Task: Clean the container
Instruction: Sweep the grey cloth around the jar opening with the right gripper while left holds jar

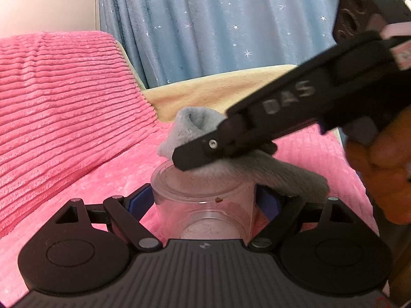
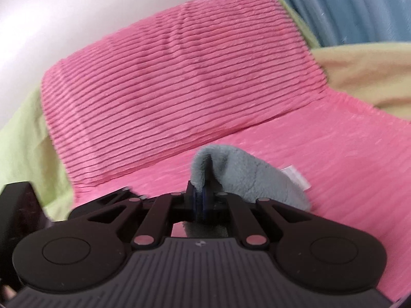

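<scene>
In the left wrist view, your left gripper [image 1: 203, 200] is clamping a clear plastic container [image 1: 203, 195] between its blue-padded fingers [image 1: 140, 201], the pads pressing on the container's two sides with the jaws partly closed around its width. The container is lying sideways along the fingers, its closed flat end pointing away from the camera, and a small brown speck [image 1: 218, 200] is sitting on its clear wall. Your right gripper [image 1: 190, 157] is reaching in from the upper right, its black body marked "DAS", and it is pressing a grey fleecy cloth [image 1: 282, 172] against the container's far end; the cloth is bunching up behind the fingertip and draping down over the container's right side. Your hand [image 1: 380, 169] is gripping that tool at the right edge. A pink ribbed blanket [image 1: 64, 102] is lying beneath everything, with a blue star-patterned curtain [image 1: 218, 20] hanging behind. In the right wrist view, your right gripper [image 2: 201, 200] is pinching the grey cloth [image 2: 246, 177] tightly, its blue pads nearly meeting with only the fabric between them. The cloth is standing up in a fold beyond the fingers, a small white label [image 2: 295, 175] showing at its right edge. The pink blanket [image 2: 179, 77] is filling the background here, and the container is hidden from this camera.
</scene>
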{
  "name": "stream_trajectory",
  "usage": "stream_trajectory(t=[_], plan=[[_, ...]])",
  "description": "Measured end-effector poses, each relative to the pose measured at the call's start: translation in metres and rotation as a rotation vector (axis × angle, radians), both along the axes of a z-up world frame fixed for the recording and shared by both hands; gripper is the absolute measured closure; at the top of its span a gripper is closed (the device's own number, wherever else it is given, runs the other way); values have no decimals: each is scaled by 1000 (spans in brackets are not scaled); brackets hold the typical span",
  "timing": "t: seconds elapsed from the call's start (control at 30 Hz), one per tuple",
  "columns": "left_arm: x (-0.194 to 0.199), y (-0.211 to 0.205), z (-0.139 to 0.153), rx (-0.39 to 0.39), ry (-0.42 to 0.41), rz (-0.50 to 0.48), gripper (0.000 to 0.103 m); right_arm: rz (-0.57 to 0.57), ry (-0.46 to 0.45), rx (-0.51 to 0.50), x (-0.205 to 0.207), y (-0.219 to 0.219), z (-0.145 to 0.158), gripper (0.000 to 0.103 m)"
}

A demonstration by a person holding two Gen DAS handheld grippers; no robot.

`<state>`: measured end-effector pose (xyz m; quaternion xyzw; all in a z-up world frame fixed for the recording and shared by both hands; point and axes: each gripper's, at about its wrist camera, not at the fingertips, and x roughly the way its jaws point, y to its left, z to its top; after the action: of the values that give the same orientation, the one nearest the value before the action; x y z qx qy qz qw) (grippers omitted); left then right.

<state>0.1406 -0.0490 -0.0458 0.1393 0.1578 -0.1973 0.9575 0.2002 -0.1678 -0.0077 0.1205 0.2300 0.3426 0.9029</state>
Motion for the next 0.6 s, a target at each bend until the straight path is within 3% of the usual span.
stream_trajectory(t=[0.23,0.6], plan=[[-1,-1,0,-1,-2,-7,18,-33,6,-30,-2,-14,0,101],[-3,-3,-2,-12,1,-6,18,119,87,21,-19,-24,-1,101]])
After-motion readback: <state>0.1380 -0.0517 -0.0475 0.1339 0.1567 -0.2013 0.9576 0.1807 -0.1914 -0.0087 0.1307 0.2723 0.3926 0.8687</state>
